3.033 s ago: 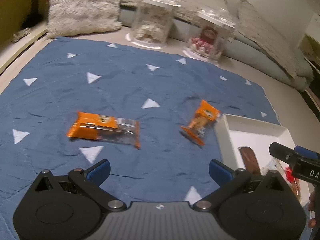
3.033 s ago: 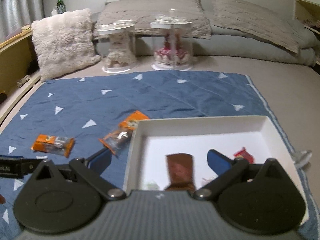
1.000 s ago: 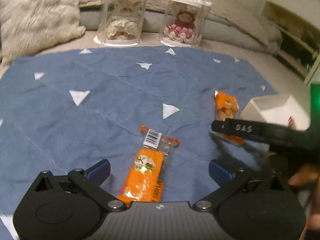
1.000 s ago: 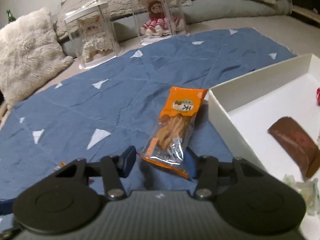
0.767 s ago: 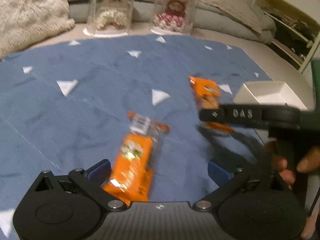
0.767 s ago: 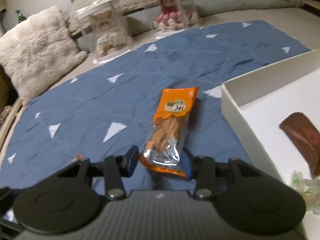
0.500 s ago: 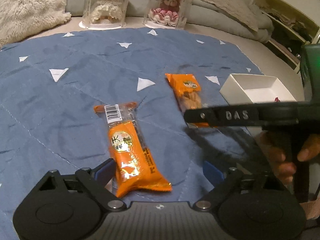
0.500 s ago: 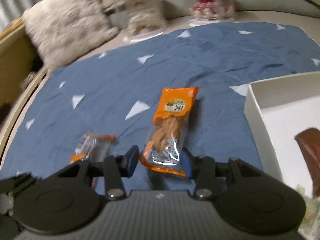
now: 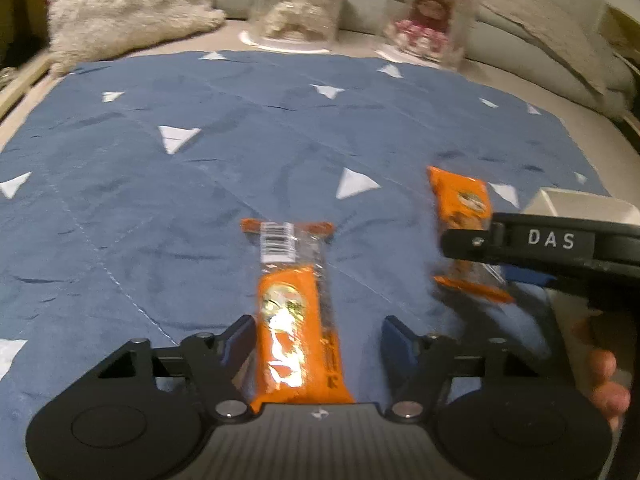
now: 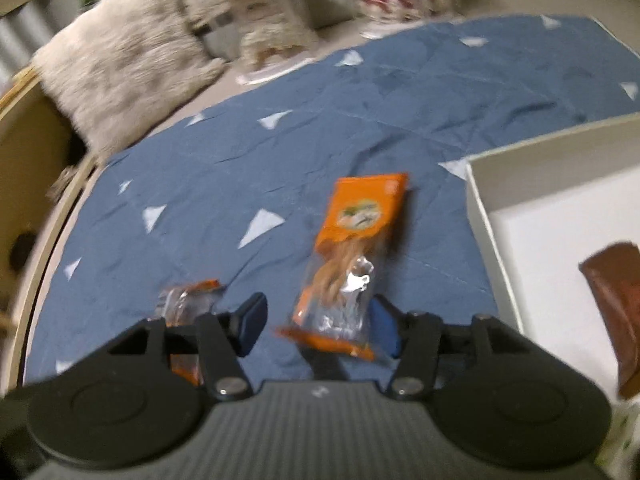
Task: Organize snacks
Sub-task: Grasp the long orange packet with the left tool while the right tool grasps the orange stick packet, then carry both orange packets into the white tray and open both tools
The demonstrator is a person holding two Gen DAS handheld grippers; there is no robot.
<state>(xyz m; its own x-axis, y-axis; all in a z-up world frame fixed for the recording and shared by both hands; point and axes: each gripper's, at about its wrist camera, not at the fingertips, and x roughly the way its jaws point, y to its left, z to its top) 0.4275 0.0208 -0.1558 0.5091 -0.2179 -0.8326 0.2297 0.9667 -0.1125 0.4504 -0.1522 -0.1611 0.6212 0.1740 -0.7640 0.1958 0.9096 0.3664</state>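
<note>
- The left tongs (image 9: pixel 318 338) are sitting spread over the blue blanket (image 9: pixel 224 168), one blue-padded finger on either side of the near end of an orange snack bar (image 9: pixel 298 320); neither pad is clearly pressing the wrapper.
- The orange snack bar is lying lengthwise on the blanket, its clear barcode end pointing far and its orange end running under the left tongs' body.
- The right tongs (image 10: pixel 318 326) are also spread, straddling the near end of an orange snack pouch (image 10: pixel 352 256); the right pad is sitting just beside the pouch's clear lower part, and whether it is touching cannot be told through the blur.
- The orange snack pouch is resting on the blanket, label end far, just left of the white box (image 10: pixel 480 216).
- In the left wrist view the same pouch (image 9: pixel 460 208) is showing to the right of the bar, partly crossed by the right tongs' black finger marked "DAS".
- A brown wrapped bar (image 10: pixel 616 296) is lying inside the white box at the right edge.
- In the right wrist view the snack bar (image 10: pixel 188 300) is peeking out to the left, behind the tongs' left finger.
- At the far side a fluffy cushion (image 9: pixel 128 4) and two clear doll cases (image 9: pixel 296 4) are standing on the bed beyond the blanket.
</note>
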